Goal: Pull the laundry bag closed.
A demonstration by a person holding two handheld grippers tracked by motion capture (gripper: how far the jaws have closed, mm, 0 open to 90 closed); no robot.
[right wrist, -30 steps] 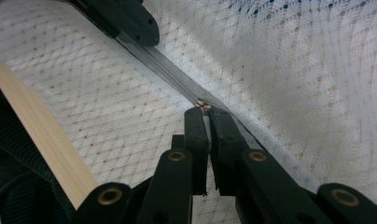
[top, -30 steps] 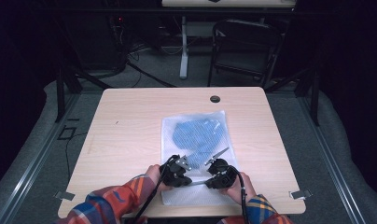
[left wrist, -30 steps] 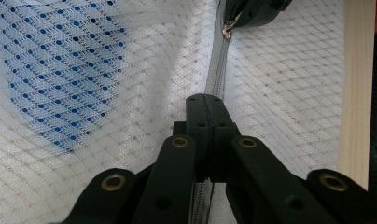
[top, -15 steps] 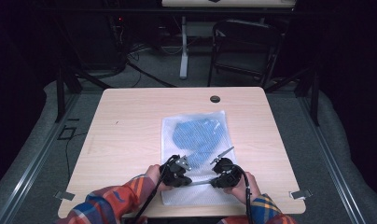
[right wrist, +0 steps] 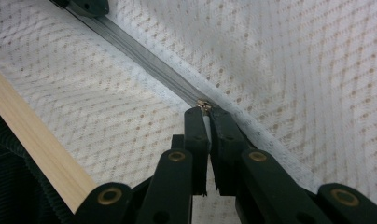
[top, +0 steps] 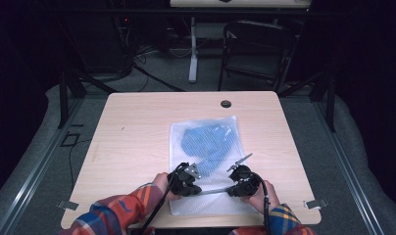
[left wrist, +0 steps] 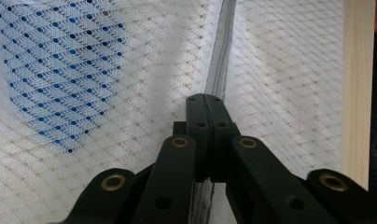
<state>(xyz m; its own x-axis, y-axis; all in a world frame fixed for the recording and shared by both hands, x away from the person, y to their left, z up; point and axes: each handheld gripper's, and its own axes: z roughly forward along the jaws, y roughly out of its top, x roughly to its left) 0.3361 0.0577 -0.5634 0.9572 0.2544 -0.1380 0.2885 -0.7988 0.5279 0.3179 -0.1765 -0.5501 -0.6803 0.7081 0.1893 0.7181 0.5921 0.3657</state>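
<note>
The right gripper [right wrist: 205, 122] is being held shut on the zip pull [right wrist: 204, 106], w/ the pull pinched at the jaw tips. Vs. a sec ago it is being slid a bit further right, so the zip [left wrist: 220, 60] is prob. being run along. The left gripper [left wrist: 206, 103] is being kept shut on the zip tape. The mesh bag [top: 206, 147] is lying flat on the table [top: 137, 127], w/ sth. blue [top: 208, 142] inside; what it is can't be told.

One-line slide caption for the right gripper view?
Right gripper pinches the zipper pull on a white mesh bag.
</note>
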